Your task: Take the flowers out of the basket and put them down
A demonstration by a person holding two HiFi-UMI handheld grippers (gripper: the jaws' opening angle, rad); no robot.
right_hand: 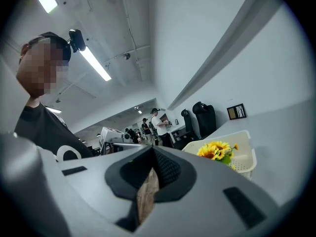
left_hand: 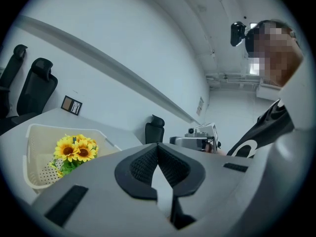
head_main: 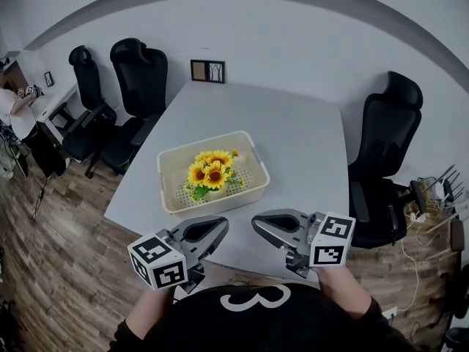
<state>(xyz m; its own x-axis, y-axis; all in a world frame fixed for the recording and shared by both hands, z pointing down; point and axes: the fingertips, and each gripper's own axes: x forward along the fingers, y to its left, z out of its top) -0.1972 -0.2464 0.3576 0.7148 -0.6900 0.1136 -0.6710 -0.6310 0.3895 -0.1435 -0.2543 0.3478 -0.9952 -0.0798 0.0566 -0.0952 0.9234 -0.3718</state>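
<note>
So, we're right at the start here. The flowers [head_main: 209, 173] are still in the basket [head_main: 170, 156], mid-frame on the bench [head_main: 308, 138], and nothing's been lifted.

The left gripper [head_main: 220, 226] and right gripper [head_main: 258, 224] hang at the bottom of the frame, off the bench's near edge and well short of the basket. Their tips face each other, near but apart. Both have their jaws pressed together with nothing between them.

We'd say the reach is the step in hand. Next, one gripper needs to open, go in over the basket's near wall, close on the bunch low down, lift it clear of the rim and set it on bare bench beside the basket.

The head view gives the layout from above: the holes in the basket's floor and the free bench all round. The left gripper view shows the flowers [left_hand: 75, 149] side-on at its left, blooms standing about level with the rim, with the right gripper [left_hand: 195, 141] across from it. The right gripper view puts them at its right [right_hand: 216, 149], with people [right_hand: 159, 125] standing far behind.
</note>
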